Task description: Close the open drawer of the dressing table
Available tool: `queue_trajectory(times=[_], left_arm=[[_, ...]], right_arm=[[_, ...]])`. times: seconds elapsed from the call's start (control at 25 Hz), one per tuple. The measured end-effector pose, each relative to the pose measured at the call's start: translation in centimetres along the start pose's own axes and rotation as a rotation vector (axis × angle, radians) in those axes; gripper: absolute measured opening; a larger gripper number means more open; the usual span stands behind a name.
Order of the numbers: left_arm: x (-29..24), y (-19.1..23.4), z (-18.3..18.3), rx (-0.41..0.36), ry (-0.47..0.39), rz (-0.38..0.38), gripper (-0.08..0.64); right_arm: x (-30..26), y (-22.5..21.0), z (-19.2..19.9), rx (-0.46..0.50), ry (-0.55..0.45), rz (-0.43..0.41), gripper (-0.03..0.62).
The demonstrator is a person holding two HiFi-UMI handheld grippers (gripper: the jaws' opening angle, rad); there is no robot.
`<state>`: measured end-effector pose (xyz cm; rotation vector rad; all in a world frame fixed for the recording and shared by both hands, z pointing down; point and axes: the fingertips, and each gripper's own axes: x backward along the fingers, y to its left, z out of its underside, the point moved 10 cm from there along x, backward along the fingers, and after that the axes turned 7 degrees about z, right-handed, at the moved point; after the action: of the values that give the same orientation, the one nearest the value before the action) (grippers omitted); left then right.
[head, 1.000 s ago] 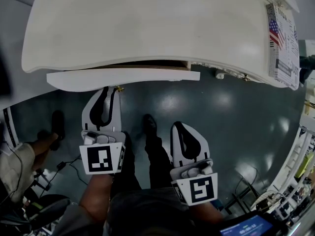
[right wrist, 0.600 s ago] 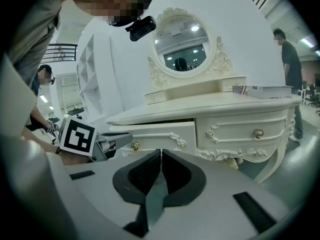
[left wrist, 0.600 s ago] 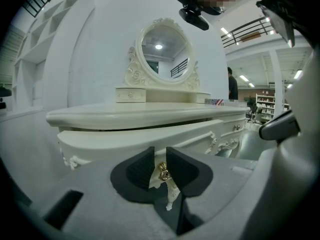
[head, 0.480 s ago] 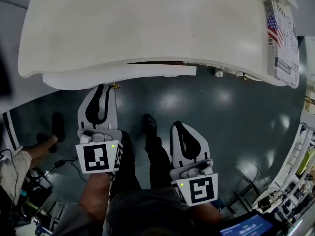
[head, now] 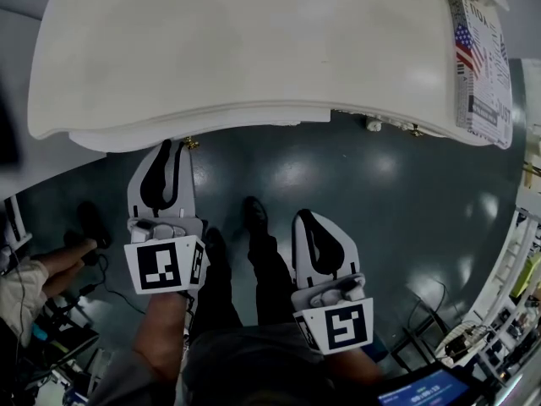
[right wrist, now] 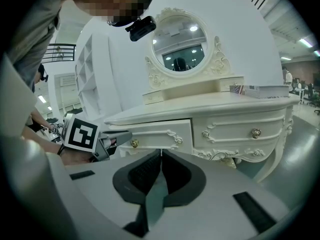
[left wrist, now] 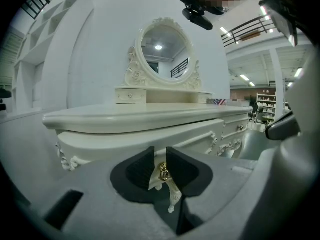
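My left tool (left wrist: 160, 158), jaws a narrow slit with the small brass knob (left wrist: 163, 172) apparently just beyond them, has pushed the cream carved drawer (right wrist: 155, 133) almost flush under the white dressing table (head: 254, 49) tabletop, leaving only a last nudge, while the right tool (right wrist: 160, 156) hangs closed and empty.

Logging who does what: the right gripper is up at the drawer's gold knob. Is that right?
No: the left gripper is up at the gold knob of the drawer; the left gripper view shows it between those jaws.
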<state>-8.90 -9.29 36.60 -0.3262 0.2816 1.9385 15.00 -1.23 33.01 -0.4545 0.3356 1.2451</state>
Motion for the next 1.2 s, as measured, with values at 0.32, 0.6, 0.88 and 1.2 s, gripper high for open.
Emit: queue_trajectory(times=[0.32,0.6,0.88,1.2], left_arm=[[-1.0,0.3,-0.2,-0.012,-0.003,0.002,0.086],[-1.8,0.7,-0.4,-0.023,-0.009,0.002,0.084],[-2.5,0.9,-0.7,-0.015,-0.014,-0.005,0.086],[-3.2,1.2,-0.9,-0.023,-0.022,-0.002,0.086]], right_arm=[[-0.2,-0.7,-0.1,-0.004,0.001,0.010,0.015],[-0.5,-1.0,0.0,-0.011,-0.002,0.014,0.015],[-0.6,-1.2,-0.2,-0.012,-0.007,0.018,0.015],[-0.5,-1.5,-0.2,-0.008,0.001,0.027,0.015]])
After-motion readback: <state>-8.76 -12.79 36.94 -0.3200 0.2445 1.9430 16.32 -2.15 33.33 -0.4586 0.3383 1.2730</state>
